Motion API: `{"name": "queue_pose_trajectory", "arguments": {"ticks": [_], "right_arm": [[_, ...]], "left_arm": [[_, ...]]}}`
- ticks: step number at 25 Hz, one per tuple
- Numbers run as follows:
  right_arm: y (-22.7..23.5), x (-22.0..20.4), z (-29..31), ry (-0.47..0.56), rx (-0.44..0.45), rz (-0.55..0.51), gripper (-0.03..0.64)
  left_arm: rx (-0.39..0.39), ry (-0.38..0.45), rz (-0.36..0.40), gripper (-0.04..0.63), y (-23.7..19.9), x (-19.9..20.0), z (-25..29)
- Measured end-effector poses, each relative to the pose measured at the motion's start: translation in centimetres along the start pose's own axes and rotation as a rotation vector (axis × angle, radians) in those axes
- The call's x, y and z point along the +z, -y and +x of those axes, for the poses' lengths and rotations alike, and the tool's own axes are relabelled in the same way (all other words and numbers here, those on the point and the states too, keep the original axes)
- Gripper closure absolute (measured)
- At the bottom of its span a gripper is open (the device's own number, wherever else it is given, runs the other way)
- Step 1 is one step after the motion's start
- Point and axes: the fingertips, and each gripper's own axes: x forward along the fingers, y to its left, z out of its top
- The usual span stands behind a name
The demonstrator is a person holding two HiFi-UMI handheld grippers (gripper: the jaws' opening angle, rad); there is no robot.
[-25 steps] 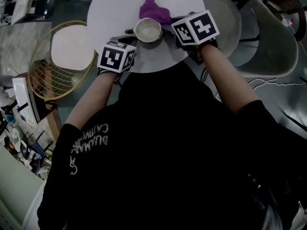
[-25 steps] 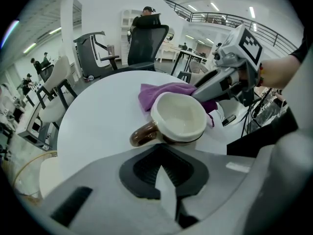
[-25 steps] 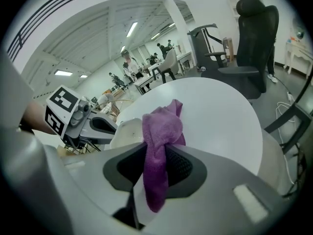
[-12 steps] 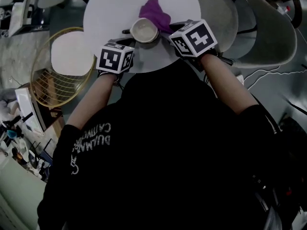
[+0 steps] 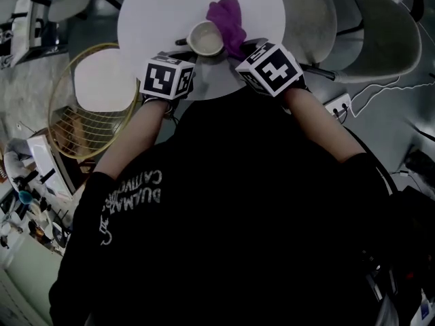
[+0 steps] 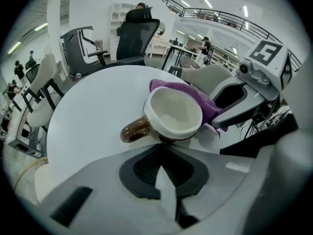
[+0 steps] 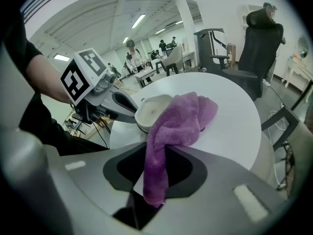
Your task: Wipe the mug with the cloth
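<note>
A cream mug (image 5: 206,38) with a brown handle (image 6: 134,129) stands upright near the front edge of the round white table (image 5: 156,12). A purple cloth (image 5: 228,15) lies behind it and runs down its right side. My right gripper (image 5: 242,47) is shut on the cloth's near end; in the right gripper view the cloth (image 7: 171,126) drapes from the jaws (image 7: 154,185) up against the mug (image 7: 149,110). My left gripper (image 5: 187,58) sits just in front of the mug's handle, shut with nothing between its jaws (image 6: 164,173). The mug (image 6: 173,114) is not touched by it.
A gold wire side table with a white top (image 5: 102,80) stands to the left. Grey chairs (image 5: 380,46) crowd the right side, and a power strip with cables (image 5: 336,104) lies on the floor. A black office chair (image 6: 139,33) stands beyond the table.
My right gripper has pulled back toward the table's front edge with the cloth, which now stretches along the mug's right side. The left gripper and mug have stayed put.
</note>
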Motion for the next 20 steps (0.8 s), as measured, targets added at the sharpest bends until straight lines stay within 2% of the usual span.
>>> {"name": "queue_pose_trajectory", "arguments": {"ticks": [10, 20], "right_arm": [[-2.5, -1.0, 1.0, -0.037, 0.011, -0.048, 0.512], [-6.4, -1.2, 3.0, -0.077, 0.093, -0.097, 0.512]], "left_arm": [[-0.020, -0.042, 0.077, 0.594, 0.4, -0.2, 0.0], [-0.047, -0.066, 0.140, 0.594, 0.1, 0.1, 0.2]]}}
